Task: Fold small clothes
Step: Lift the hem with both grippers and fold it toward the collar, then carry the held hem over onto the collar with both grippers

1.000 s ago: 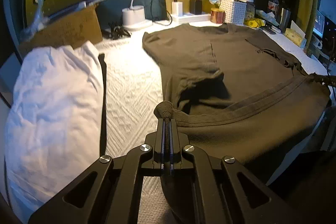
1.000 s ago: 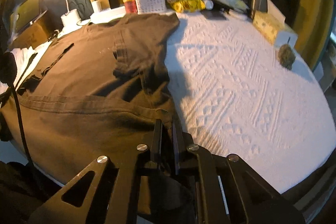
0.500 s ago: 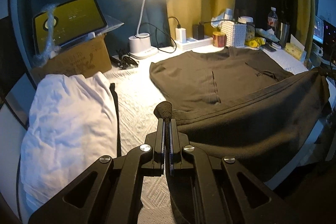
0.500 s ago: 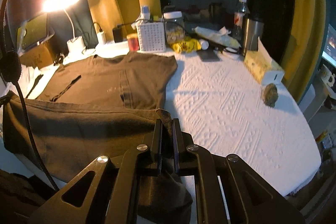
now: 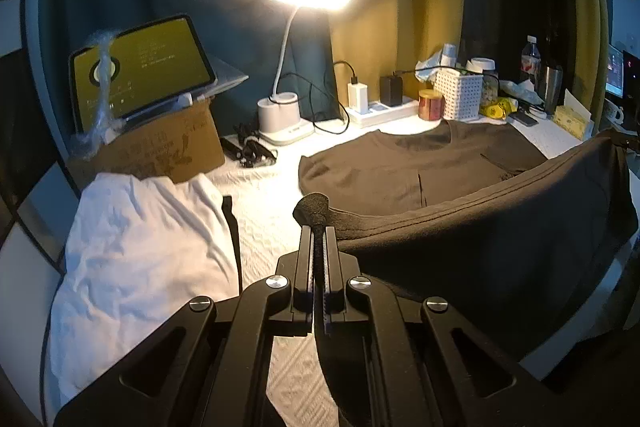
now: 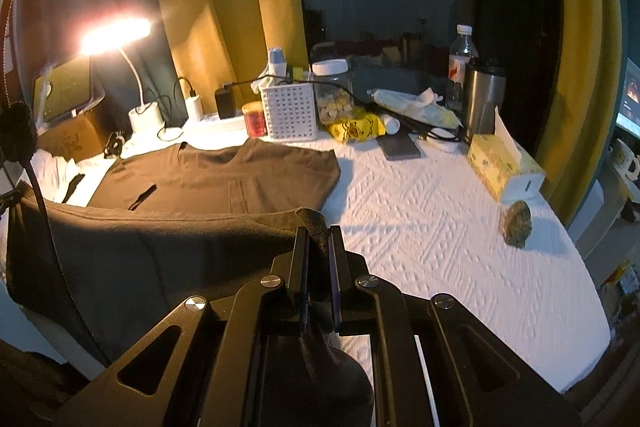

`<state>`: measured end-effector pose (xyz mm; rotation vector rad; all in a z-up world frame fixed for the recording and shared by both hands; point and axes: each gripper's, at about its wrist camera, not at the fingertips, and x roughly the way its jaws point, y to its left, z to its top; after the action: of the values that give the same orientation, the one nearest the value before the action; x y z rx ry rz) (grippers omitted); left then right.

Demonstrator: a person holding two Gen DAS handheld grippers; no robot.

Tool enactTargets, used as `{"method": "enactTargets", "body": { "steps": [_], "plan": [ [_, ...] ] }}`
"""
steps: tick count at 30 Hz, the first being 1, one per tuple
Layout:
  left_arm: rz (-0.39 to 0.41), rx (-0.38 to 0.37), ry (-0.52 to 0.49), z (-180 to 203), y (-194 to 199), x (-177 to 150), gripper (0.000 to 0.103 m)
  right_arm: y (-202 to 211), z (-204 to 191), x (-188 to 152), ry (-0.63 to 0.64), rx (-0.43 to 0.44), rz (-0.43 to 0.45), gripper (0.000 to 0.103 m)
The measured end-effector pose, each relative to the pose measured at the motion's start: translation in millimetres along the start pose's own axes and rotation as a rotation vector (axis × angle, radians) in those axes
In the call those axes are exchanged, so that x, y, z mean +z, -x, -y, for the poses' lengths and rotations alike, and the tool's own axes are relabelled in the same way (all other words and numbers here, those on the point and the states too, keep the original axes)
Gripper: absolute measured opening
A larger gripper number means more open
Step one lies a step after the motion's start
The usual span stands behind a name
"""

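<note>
A dark brown T-shirt [image 5: 404, 163] lies with its collar end flat on the white textured tablecloth [image 5: 272, 203]. Its hem is lifted off the table and stretched taut between both grippers. My left gripper [image 5: 319, 229] is shut on the hem's left corner, a tuft of cloth poking out above the fingertips. My right gripper [image 6: 318, 233] is shut on the right corner of the T-shirt [image 6: 224, 179]. The raised hem hangs as a curtain and hides the shirt's middle.
A white garment [image 5: 136, 251] lies at the left beside a cardboard box [image 5: 160, 151] bearing a tablet. A lit desk lamp [image 5: 284, 115], power strip, white basket [image 6: 290, 111], jar, bottle, steel cup, tissue box [image 6: 500, 167] and a small rock [image 6: 518, 223] line the back and right.
Both grippers have risen with the hem, lifting it from the table surface into a taut raised edge. The views tilted up, showing more of the lamp and curtains.
</note>
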<state>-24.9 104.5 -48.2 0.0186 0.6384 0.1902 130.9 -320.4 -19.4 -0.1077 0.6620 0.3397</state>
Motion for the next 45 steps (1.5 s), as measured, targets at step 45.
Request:
{"method": "enactTargets", "body": {
  "steps": [45],
  "plan": [
    [-0.099, 0.020, 0.016, -14.9, -88.4, 35.4, 0.002, -182.0, 17.7, 23.8, -0.023, 0.053, -0.281, 0.040]
  ]
}}
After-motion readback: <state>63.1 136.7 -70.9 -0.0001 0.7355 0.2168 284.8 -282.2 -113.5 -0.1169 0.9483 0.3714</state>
